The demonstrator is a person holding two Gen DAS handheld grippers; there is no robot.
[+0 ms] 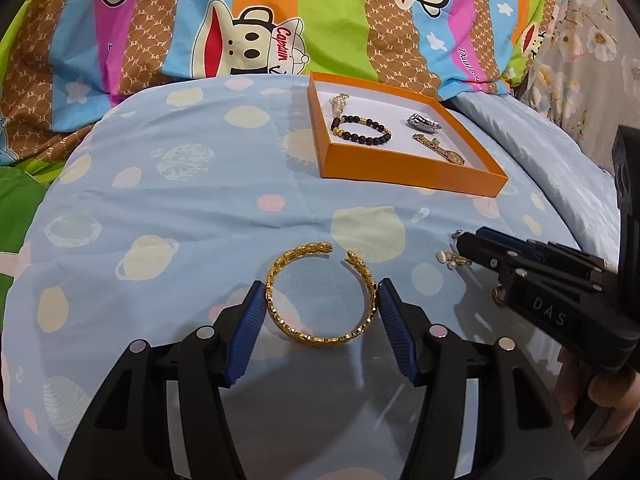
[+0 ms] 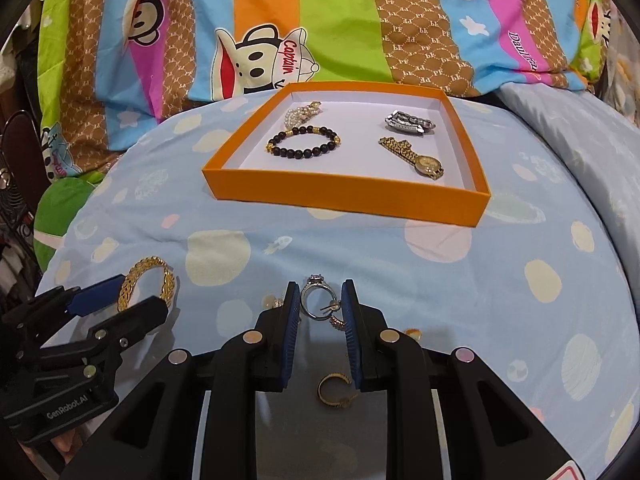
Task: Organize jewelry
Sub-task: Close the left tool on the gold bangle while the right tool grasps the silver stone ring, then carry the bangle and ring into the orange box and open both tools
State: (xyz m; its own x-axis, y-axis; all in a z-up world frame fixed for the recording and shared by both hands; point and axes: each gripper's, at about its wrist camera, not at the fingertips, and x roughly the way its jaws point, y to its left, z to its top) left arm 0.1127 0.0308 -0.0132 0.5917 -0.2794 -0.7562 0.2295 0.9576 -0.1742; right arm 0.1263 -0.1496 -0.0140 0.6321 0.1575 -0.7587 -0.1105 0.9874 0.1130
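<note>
A gold cuff bangle lies on the blue bedspread between the pads of my left gripper; the pads touch or nearly touch its sides. It also shows in the right wrist view. My right gripper has its jaws close around a silver ring and a small gold earring; contact is unclear. A gold hoop earring lies under it. The orange box holds a dark bead bracelet, a pearl piece, a silver watch and a gold watch.
Pearl earrings lie by the right gripper's tip. A striped cartoon pillow stands behind the orange box. The bed drops off at the left.
</note>
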